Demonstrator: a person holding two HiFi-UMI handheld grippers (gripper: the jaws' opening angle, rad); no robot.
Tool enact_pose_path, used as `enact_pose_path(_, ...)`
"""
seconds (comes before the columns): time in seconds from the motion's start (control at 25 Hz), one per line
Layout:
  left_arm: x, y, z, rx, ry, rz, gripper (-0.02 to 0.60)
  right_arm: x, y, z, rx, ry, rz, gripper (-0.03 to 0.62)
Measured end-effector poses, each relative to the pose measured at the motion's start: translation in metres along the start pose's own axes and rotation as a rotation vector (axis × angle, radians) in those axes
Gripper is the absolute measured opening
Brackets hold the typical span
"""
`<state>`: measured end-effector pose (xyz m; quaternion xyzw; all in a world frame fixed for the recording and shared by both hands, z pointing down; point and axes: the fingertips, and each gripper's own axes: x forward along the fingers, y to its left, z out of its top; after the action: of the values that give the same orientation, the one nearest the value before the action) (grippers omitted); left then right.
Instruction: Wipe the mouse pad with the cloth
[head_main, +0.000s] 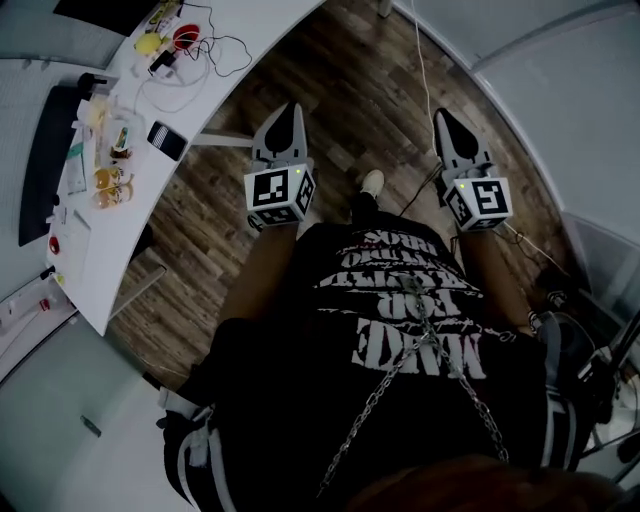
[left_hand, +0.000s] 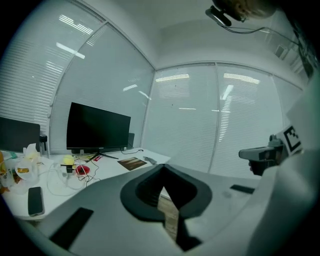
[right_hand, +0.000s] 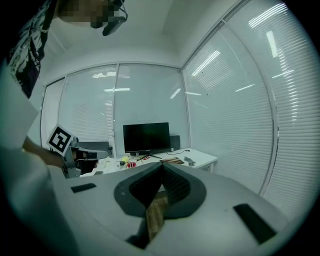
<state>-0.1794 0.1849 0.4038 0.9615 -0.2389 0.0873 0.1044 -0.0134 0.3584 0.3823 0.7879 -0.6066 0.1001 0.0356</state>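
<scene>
Holding the left gripper (head_main: 290, 110) and right gripper (head_main: 441, 116) out over the floor (head_main: 350, 90), both pinched shut on nothing. Looking far ahead to the brown mouse pad (left_hand: 132, 163), lying flat on the desk (left_hand: 107, 173) by the monitor (left_hand: 97, 127), well apart from both grippers, one corner pointing this way. Not telling its long side from here.

matt wood-plank floor (head_main: 340, 100); smooth white desk (head_main: 112, 250)

An office; long white desk (head_main: 115, 250), black monitor (left_hand: 97, 127), slatted window blinds (left_hand: 185, 115).
</scene>
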Motion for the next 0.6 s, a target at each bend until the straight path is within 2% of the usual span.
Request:
enact_pose_path(0.2,0.036,-0.018,0.029,0.026,-0.038,0.039,0.005,0.019,-0.048,0.031,-0.012,-0.059,0.033,0.002)
enact_pose_path(0.36,0.058,-0.039,0.049,0.055,-0.060,0.042,0.005,0.030,-0.074,0.046,0.003,-0.089,0.045,0.002)
enact_pose_path(0.6,0.058,-0.039,0.052,0.008,-0.060,0.070,0.005,0.031,-0.086,0.046,0.023,-0.113,0.066,0.002)
